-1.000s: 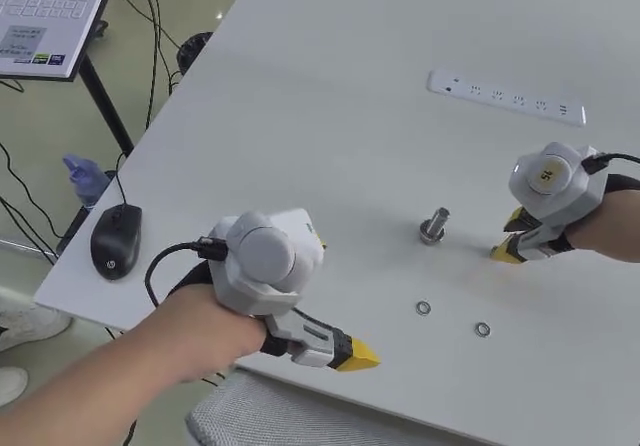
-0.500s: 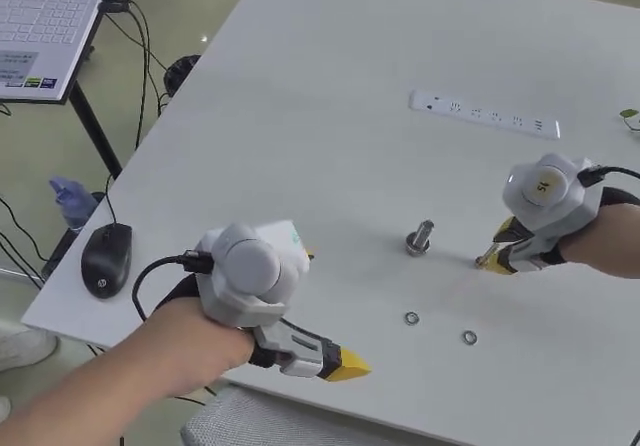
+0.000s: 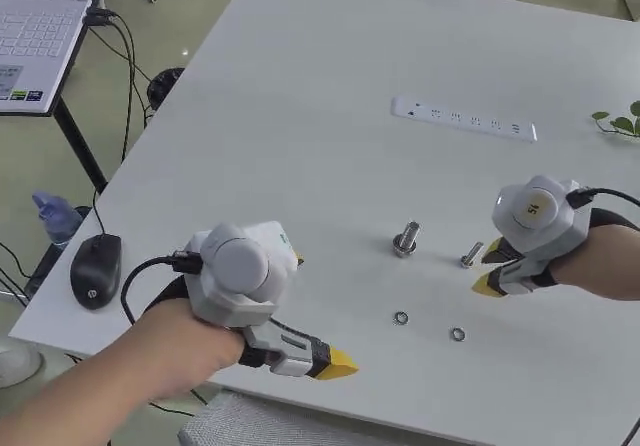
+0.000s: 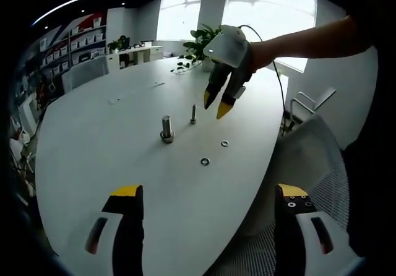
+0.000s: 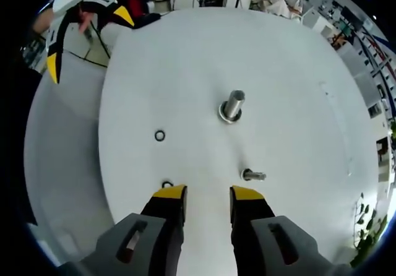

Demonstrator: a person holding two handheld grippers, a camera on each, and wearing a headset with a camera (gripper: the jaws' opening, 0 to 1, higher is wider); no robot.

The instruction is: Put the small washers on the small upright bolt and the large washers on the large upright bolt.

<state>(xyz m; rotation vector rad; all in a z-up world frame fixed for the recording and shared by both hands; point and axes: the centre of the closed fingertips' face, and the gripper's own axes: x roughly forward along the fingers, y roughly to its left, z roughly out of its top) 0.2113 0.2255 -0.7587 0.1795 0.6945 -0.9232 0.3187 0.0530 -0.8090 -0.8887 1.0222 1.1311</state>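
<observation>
The right gripper is hanging open just right of the small bolt, and the left gripper is hanging wide open over the near table edge. The right washer is lying flat, nearer than both bolts. It looks thin, so I think going down slowly and pinching its rim softly is best.

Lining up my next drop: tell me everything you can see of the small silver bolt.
The small silver metal bolt is a slim shank standing upright, head down, on the white table. Its shank looks bare. It stands beside the thicker silver bolt, just ahead of the open right gripper, untouched.
</observation>
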